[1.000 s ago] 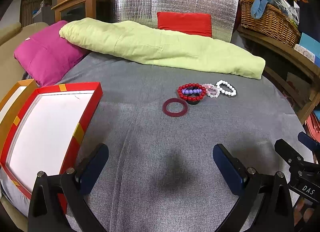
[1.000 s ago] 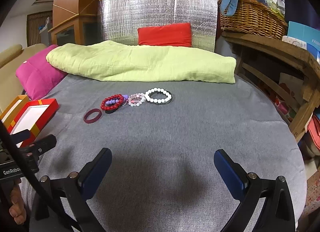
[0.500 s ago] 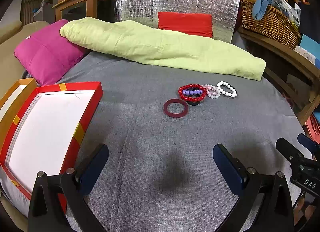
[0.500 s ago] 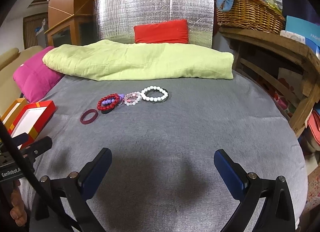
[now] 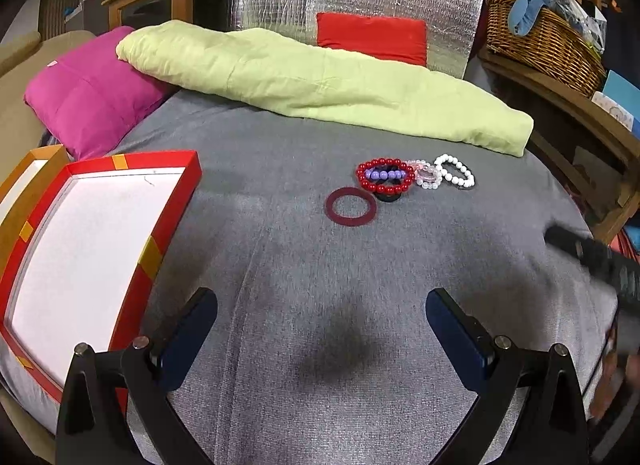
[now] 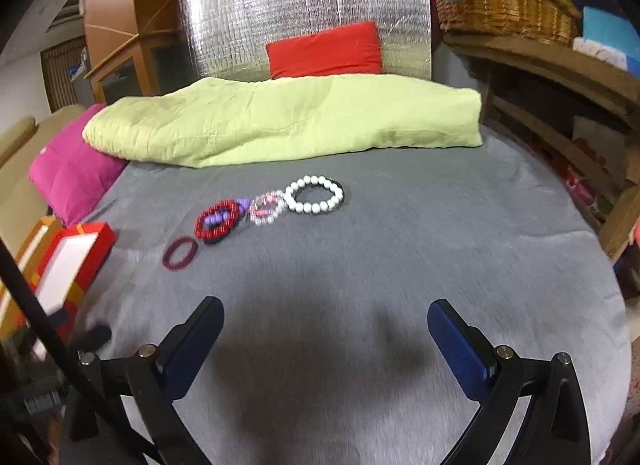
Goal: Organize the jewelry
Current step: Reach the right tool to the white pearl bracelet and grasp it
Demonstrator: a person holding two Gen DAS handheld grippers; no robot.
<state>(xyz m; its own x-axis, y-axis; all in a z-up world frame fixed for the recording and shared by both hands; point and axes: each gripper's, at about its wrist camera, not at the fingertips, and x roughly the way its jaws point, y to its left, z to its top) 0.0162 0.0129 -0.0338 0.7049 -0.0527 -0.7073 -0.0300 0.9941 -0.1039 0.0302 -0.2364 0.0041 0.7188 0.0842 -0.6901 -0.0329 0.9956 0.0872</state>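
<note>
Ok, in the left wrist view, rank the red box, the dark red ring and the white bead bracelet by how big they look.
1. Red box, though nearest the camera.
2. Dark red ring.
3. White bead bracelet, slightly smaller but farther away, so unsure.

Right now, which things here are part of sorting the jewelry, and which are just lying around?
For the job: dark red flat ring; red bead bracelet; white bead bracelet; red-rimmed open box.
Lying about: lime green quilt; magenta pillow; wicker basket.
</note>
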